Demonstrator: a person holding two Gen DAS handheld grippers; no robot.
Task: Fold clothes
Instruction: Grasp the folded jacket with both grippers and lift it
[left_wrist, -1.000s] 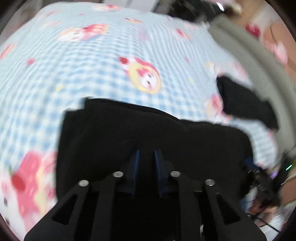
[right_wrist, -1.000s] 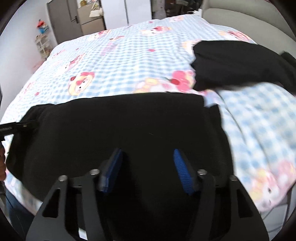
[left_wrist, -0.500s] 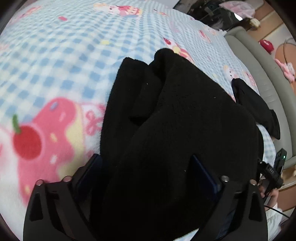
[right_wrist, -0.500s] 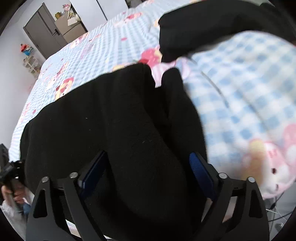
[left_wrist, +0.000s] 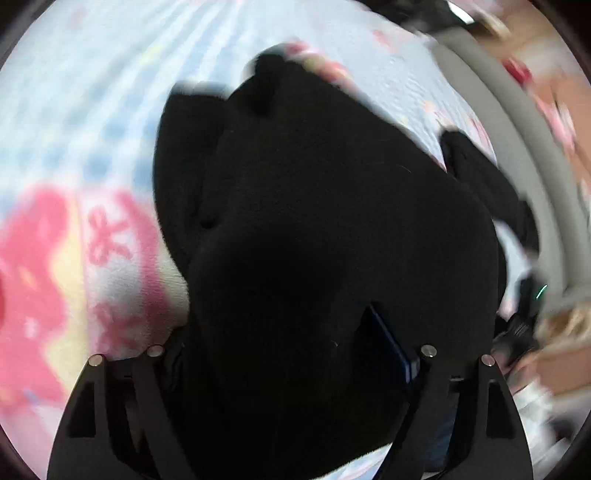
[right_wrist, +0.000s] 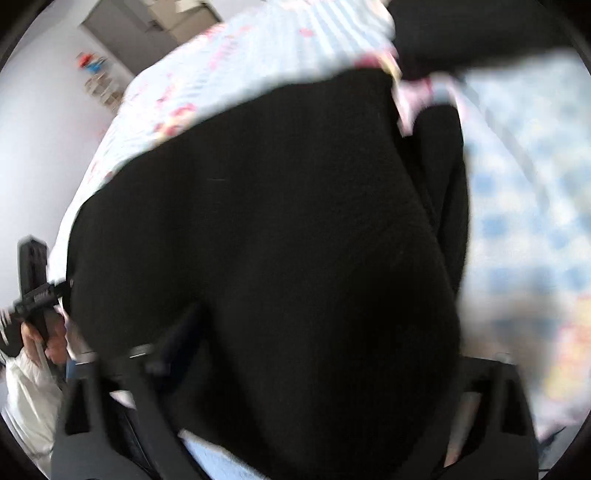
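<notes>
A black garment (left_wrist: 325, 229) lies bunched on the bed (left_wrist: 74, 122), w/ a blue-white checked sheet and pink cartoon prints. In the left wrist view the left gripper (left_wrist: 280, 332) has its jaws set wide apart, and the garment fills the gap between them; one blue pad (left_wrist: 388, 343) shows on the right side, the other finger is hidden under the cloth. I cannot tell if the jaws press on the fabric. In the right wrist view, which is blurred, the right gripper (right_wrist: 314, 350) has also its fingers wide apart w/ the garment (right_wrist: 277, 221) heaped between and over them; the pads are not visible, so if it has hold of the cloth is not clear. A 2nd black cloth (left_wrist: 484, 177) lies further back, near the grey headboard (left_wrist: 509, 122). At the left edge of the right view, a hand (right_wrist: 44, 339) holds the other gripper body.
</notes>
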